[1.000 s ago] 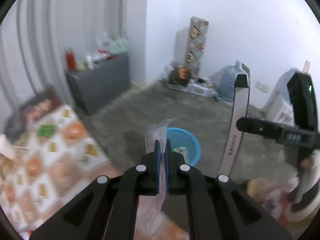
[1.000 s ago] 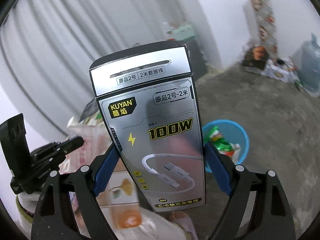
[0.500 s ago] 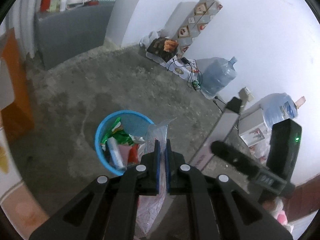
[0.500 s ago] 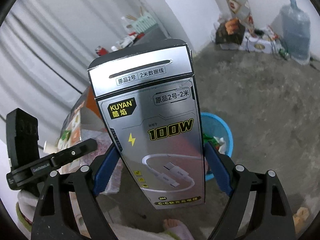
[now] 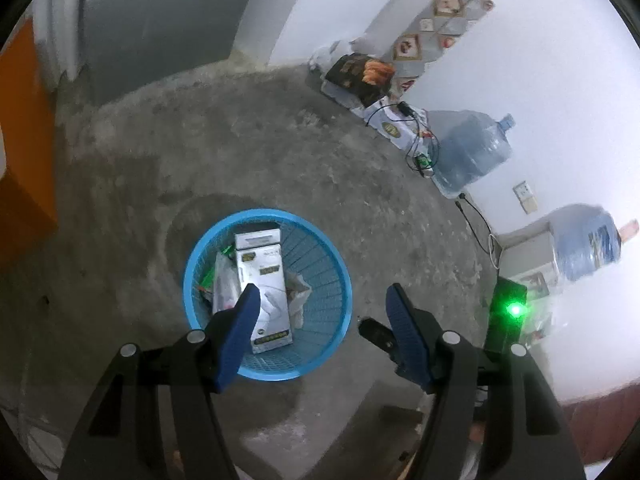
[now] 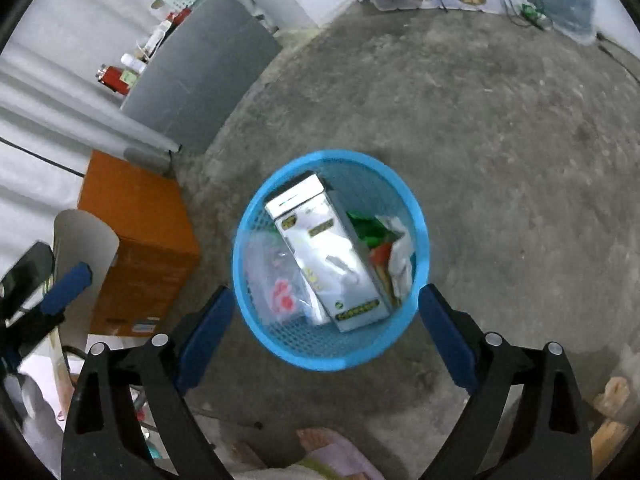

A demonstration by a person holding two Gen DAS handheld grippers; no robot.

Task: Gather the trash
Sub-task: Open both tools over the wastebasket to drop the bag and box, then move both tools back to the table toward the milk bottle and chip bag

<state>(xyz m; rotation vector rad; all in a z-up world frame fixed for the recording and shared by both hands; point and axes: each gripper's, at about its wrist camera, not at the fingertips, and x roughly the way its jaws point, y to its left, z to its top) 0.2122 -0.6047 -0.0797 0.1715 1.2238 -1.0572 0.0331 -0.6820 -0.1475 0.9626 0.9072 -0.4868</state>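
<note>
Task status: both pieces of trash lie inside the blue basket (image 6: 394, 344). The clear plastic bag (image 6: 276, 280) rests against the basket's left wall. The silver cable box (image 6: 328, 256) lies tilted across the middle, with green and red wrappers (image 6: 374, 236) to its right.

The left gripper (image 5: 320, 300) hangs above the basket, its jaws opening with nothing between them. The right gripper (image 6: 324, 304) also hangs above the basket, its jaws opening wide and empty.

Judgement: this drop is complete. Whether more trash remains elsewhere cannot be told from these views.

Surroundings, left to right: an orange box (image 6: 136, 240) stands near the basket. A grey cabinet (image 6: 200, 72) carrying small bottles stands against a corrugated wall. The floor (image 6: 500, 140) is bare, rough concrete, stained in patches. Cartons and loose cables (image 5: 400, 116) lie along a white wall. Two large water bottles (image 5: 472, 152) stand further right.
</note>
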